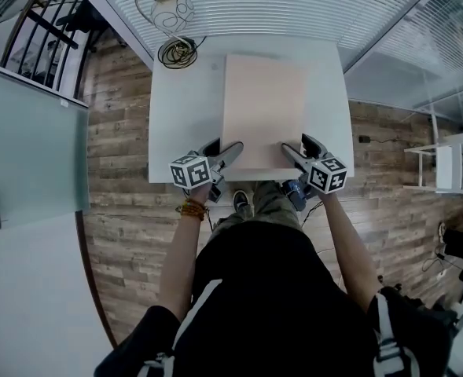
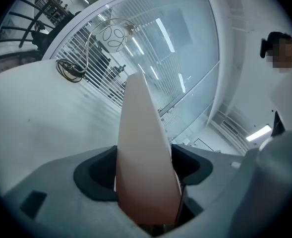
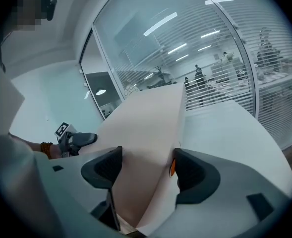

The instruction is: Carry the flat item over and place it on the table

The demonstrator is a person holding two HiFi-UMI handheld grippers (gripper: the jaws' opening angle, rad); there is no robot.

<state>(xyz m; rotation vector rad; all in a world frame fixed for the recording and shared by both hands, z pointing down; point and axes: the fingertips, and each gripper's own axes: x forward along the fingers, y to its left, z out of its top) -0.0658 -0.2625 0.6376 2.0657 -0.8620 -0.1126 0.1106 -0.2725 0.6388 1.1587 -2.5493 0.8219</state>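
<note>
A flat pale pink-beige board (image 1: pixel 262 108) lies lengthwise over the white table (image 1: pixel 180 124), its near edge at the table's front. My left gripper (image 1: pixel 233 151) is shut on the board's near left corner, my right gripper (image 1: pixel 288 150) on its near right corner. In the left gripper view the board (image 2: pixel 143 152) runs edge-on between the dark pads (image 2: pixel 93 175). In the right gripper view the board (image 3: pixel 146 133) passes between the jaws and the left gripper (image 3: pixel 76 139) shows at the far side.
A wire-frame lamp (image 1: pixel 170 10) with a coiled cable (image 1: pixel 178 52) stands at the table's far left corner. Glass walls with blinds (image 1: pixel 294 2) lie behind the table. A white chair (image 1: pixel 451 163) stands to the right, a glass panel (image 1: pixel 27 155) to the left.
</note>
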